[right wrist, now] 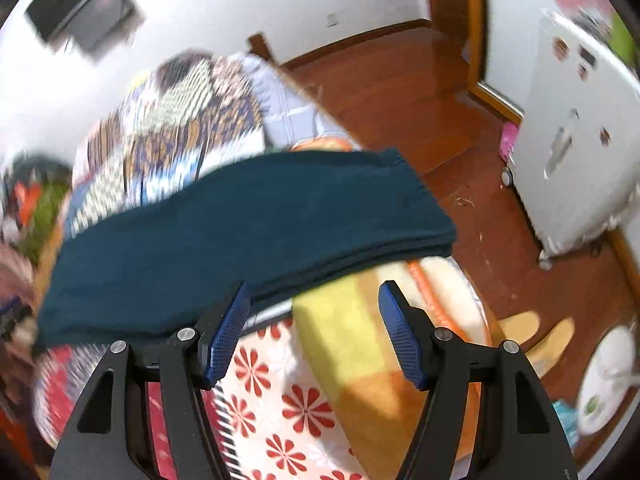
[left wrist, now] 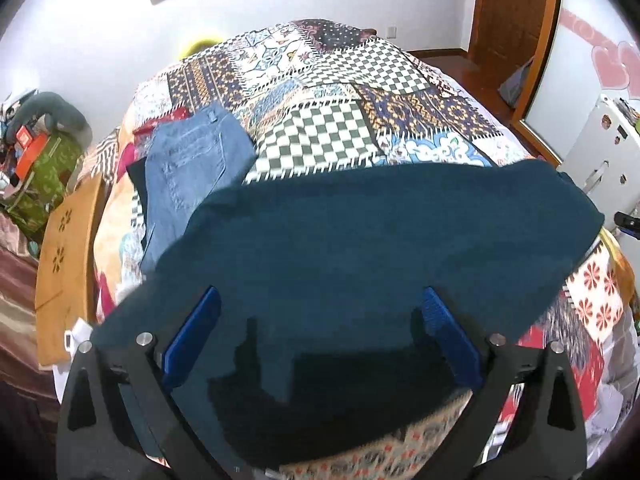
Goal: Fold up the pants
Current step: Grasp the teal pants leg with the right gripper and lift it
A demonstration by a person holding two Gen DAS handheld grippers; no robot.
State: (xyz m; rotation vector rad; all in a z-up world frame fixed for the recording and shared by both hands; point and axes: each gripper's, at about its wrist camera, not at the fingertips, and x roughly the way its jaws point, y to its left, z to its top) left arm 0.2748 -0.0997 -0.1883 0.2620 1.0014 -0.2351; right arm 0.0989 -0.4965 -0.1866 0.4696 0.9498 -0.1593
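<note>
The dark teal pants [left wrist: 372, 248] lie folded in a long band across the near part of the patchwork bed [left wrist: 328, 92]. My left gripper [left wrist: 320, 300] is open, its blue fingers spread wide just above the pants' near half, holding nothing. In the right wrist view the same pants [right wrist: 240, 224] stretch across the bed's corner, their right end at the bed's edge. My right gripper [right wrist: 314, 292] is open and empty, just off the pants' near edge over the flowered sheet [right wrist: 280, 392]. This view is blurred by motion.
Folded blue jeans [left wrist: 192, 164] lie on the bed to the left, behind the teal pants. A wooden panel [left wrist: 68, 268] and clutter stand left of the bed. A white fridge [right wrist: 576, 140], wooden floor [right wrist: 420, 92] and slippers [right wrist: 536, 332] are to the right.
</note>
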